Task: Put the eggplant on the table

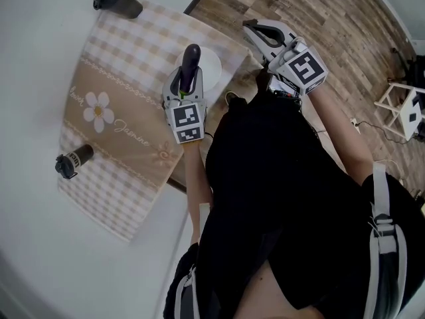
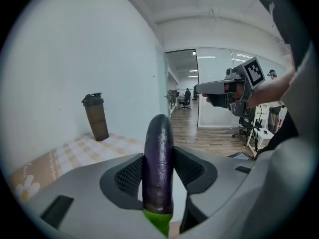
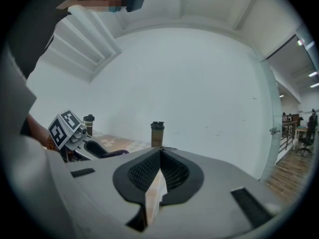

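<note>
The left gripper's jaws are clamping a long dark-purple eggplant with a green stem end. The pads are pressing on both its sides, and its rounded tip is sticking out past the fingertips. The right gripper's jaws are meeting at their tips and are holding nothing.

One eggplant is showing, and it is sitting in the left gripper's grip, off the white table. In the head view it is lying in line with the one round white plate.

Two bottles are standing on the one beige checked tablecloth with a daisy print. A small dark bottle with a label is standing near the cloth's left edge. A taller dark brown shaker bottle with a black lid is standing at its far corner, well apart from the first. The plate is resting at the cloth's right edge.

The person's left forearm is reaching forward over the table's edge, with its gripper tilting somewhat downward toward the cloth. The right hand is holding its gripper nearly level, to the right of the table and over the wooden plank floor, well apart from the left one.
</note>
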The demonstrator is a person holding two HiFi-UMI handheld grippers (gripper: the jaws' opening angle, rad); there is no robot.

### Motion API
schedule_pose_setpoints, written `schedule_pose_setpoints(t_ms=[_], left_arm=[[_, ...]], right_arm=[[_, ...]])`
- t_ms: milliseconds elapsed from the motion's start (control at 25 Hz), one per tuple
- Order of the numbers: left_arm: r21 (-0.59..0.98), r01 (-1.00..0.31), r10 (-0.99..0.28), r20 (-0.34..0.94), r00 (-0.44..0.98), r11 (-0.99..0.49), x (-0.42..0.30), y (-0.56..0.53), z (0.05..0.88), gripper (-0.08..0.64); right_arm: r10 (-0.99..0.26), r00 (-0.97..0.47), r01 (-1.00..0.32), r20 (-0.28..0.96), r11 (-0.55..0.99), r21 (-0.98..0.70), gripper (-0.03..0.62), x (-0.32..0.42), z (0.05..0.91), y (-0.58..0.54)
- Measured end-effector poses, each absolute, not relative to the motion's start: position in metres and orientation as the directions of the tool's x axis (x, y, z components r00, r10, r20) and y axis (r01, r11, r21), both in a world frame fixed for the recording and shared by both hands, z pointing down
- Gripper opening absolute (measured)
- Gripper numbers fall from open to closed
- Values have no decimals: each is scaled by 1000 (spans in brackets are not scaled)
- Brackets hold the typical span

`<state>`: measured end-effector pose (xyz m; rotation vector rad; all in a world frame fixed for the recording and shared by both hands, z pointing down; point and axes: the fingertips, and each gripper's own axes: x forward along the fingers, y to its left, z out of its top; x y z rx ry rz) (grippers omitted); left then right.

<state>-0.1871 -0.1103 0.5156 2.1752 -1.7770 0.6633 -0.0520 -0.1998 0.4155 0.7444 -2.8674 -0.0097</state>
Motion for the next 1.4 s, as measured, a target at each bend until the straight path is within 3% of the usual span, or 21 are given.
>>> schedule_pose_setpoints(t_ms=[1400], left_arm=[[-31, -961, -703, 688, 179, -274, -183, -121, 584, 192]], right_arm=[[-524, -824, -527, 213, 848, 48, 1, -45, 429, -216]])
